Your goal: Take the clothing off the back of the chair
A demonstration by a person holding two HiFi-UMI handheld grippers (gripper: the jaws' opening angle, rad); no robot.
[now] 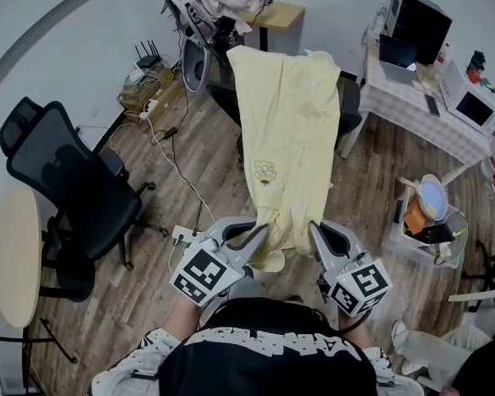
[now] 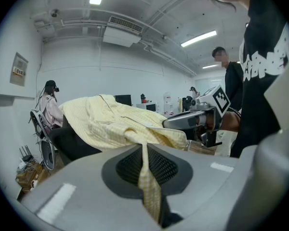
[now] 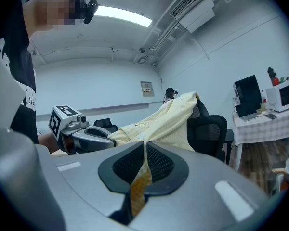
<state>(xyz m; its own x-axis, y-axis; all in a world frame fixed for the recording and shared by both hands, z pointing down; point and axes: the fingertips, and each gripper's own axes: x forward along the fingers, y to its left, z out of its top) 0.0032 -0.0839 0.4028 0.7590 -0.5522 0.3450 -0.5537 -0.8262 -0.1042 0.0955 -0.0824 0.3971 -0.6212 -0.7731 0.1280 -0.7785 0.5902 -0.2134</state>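
The right gripper point(image 3: 144, 146) has its jaws pressed together on a fold of a pale yellow shirt point(image 3: 171, 117), and a strip of the cloth runs down the seam between them. From there the shirt stretches up and away to a black office chair point(image 3: 209, 131) and lies draped over the top of its back. At the left, the left gripper point(image 3: 108, 137), with its marker cube point(image 3: 61, 119), meets the shirt's lower edge. Further right stands a table point(image 3: 260, 126) under a checked cloth, bearing a dark monitor point(image 3: 247, 96) and a white microwave point(image 3: 285, 94).
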